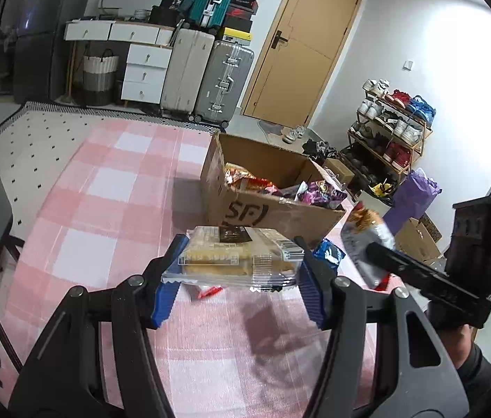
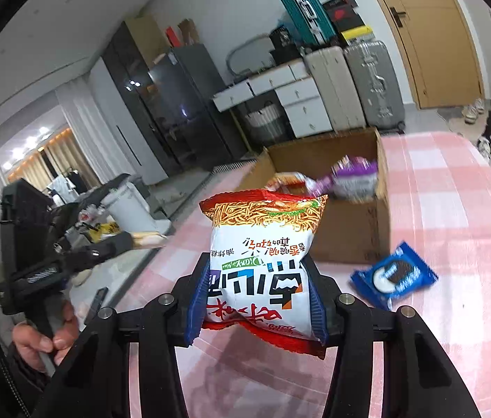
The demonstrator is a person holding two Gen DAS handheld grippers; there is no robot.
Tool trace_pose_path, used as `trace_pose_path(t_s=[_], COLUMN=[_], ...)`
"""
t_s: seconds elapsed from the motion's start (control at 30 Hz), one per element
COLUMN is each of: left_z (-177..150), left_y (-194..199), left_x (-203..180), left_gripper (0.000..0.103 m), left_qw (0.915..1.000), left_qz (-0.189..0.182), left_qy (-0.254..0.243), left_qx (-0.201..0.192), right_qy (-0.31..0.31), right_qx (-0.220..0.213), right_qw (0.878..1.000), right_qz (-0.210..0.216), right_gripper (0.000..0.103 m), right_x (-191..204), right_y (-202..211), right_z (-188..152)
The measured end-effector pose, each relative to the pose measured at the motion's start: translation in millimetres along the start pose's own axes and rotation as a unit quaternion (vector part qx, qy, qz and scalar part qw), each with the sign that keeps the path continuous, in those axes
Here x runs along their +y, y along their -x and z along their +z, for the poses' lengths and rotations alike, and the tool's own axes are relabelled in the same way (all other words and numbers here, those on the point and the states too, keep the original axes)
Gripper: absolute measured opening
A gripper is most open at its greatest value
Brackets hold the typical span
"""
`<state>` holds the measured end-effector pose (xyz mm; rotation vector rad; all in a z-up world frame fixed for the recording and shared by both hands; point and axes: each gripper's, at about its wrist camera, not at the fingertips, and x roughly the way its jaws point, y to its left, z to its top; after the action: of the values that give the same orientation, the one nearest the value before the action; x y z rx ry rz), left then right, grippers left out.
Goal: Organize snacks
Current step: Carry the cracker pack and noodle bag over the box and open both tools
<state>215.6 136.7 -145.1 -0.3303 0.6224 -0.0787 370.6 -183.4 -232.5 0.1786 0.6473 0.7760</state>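
Now each claw grips a snack: left point(image 1: 235, 271) cake pack point(image 1: 235, 256), right point(image 2: 255, 299) noodle bag point(image 2: 262, 261).

We see a worktop point(image 2: 454, 188) covered in a pink-and-white check cloth. On it stands an open cardboard box point(image 1: 245, 209) with snack packets inside, and just beside the box lies a blue cookie packet point(image 2: 394, 274), flat on the cloth.
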Motion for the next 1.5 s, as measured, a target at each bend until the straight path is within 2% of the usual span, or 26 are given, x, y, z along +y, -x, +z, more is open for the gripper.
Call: trace_pose_path(t_s=[0.17,0.33,0.67,1.1,1.3,1.5], left_z=[15,34,89,152,166,166], left_y=[-1,-5,-5,-39,-69,-107], left_x=[-7,-6,-28,-65,-74,-69], left_gripper=[0.057,0.057,0.057,0.057,0.057,0.057], left_qw=[0.9999,0.9999,0.9996,0.9992,0.9988,0.998], left_qz=[0.005,-0.013,-0.023,-0.029,-0.03,-0.03], left_qy=[-0.009,0.005,-0.009,-0.027,-0.036,-0.035], left_qx=[0.0,0.008,-0.015,-0.008,0.012,0.043], right_qy=[0.021,0.042,0.094,0.099,0.091,0.082], right_qx=[-0.019,-0.035,-0.058,-0.072,-0.065,-0.04], right_qw=[0.999,0.998,0.994,0.992,0.994,0.996], right_qz=[0.024,0.032,0.017,0.0,-0.004,0.001], right_gripper=[0.049,0.049,0.049,0.049,0.049,0.049], right_x=[16,24,35,19,4,-11], right_y=[17,32,49,43,26,-4], right_z=[19,41,101,170,193,196])
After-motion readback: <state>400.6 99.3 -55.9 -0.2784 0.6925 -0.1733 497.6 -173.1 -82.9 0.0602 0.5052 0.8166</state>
